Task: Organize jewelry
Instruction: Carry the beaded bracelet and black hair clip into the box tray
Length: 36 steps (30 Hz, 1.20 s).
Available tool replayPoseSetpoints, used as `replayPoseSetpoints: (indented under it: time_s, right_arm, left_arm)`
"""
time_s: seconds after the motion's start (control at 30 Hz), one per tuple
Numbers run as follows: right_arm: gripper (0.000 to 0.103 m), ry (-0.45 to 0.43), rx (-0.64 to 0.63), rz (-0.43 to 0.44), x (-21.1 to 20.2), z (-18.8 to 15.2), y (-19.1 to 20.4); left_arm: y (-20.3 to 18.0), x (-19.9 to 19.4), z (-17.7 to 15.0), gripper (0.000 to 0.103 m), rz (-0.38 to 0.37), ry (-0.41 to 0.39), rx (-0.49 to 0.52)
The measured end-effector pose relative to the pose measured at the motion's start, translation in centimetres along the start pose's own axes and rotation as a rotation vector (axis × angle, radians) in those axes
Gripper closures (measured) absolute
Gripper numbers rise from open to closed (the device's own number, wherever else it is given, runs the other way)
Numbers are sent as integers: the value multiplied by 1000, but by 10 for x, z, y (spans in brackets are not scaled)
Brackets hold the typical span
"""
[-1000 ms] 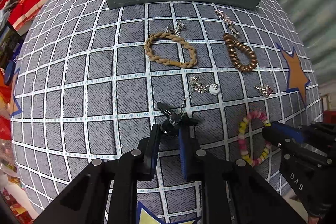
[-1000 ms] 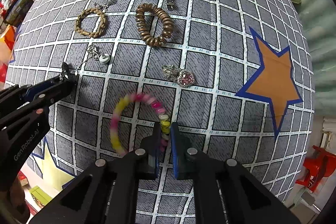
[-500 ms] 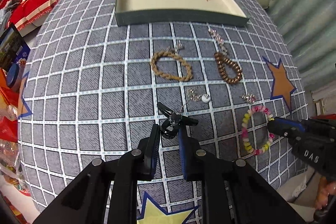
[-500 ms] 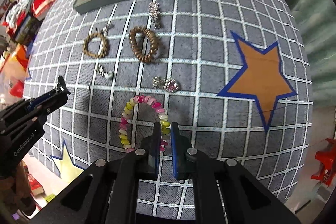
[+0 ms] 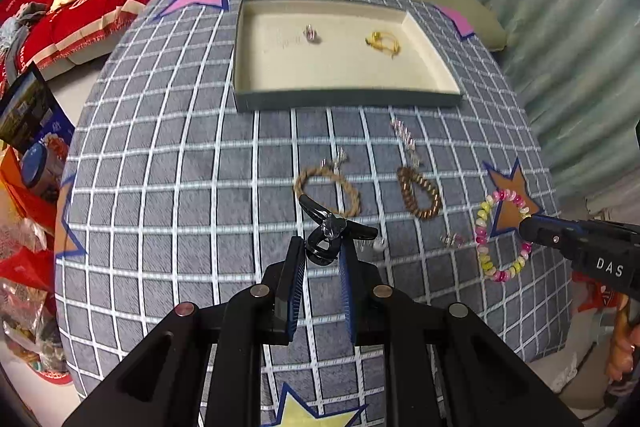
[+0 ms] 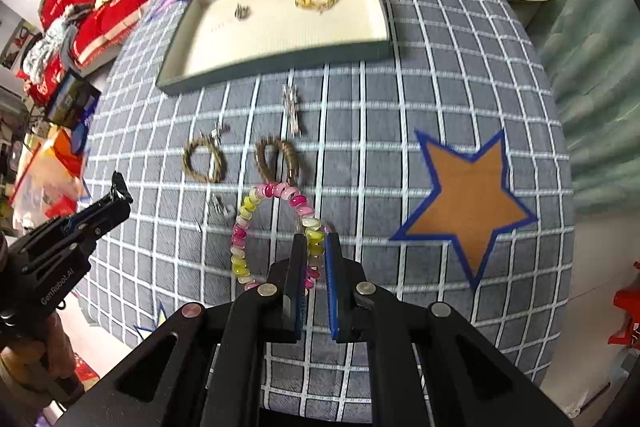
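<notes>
The left gripper was clamped on a black hair clip, which was held above the grid-patterned cloth. The right gripper was closed on one side of a pink-and-yellow beaded bracelet; the remainder of the loop was seen hanging clear of the fingers, raised off the cloth.

A shallow tray was located at the far side of the cloth. Two items were contained in it: a small silver piece and a yellow piece, well apart from each other.

Between the tray and the grippers, a tan braided bracelet, a brown coiled hair tie and a silver hairpin were laid on the cloth. A small silver brooch was positioned near the beaded bracelet. An orange star was printed on the cloth to the right.
</notes>
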State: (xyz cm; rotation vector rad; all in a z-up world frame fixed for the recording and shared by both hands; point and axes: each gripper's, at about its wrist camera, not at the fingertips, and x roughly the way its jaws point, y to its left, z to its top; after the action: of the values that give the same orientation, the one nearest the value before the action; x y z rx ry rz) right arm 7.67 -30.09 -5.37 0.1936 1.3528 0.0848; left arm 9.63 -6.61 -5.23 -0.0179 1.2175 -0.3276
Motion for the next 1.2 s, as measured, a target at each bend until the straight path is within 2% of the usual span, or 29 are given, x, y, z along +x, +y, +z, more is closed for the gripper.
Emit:
replayPoseSetpoints:
  time_s: [0.33,0.6,0.87,1.2]
  right_arm:
    - [94,-82,19,34,-18,65,4]
    - [94,-123,18,64,-20,123,2]
    - [94,-130,9,82,-7,170,1]
    - [94,-100,6,112,27,219,-2]
  left_arm:
    - [6,-19,53,77,3,-88,-17]
    - [16,-16,97,77,19,-131,-22]
    - [20,5,138,77,37,-141,-43]
    - [20,52,176,77,69,-111,-72]
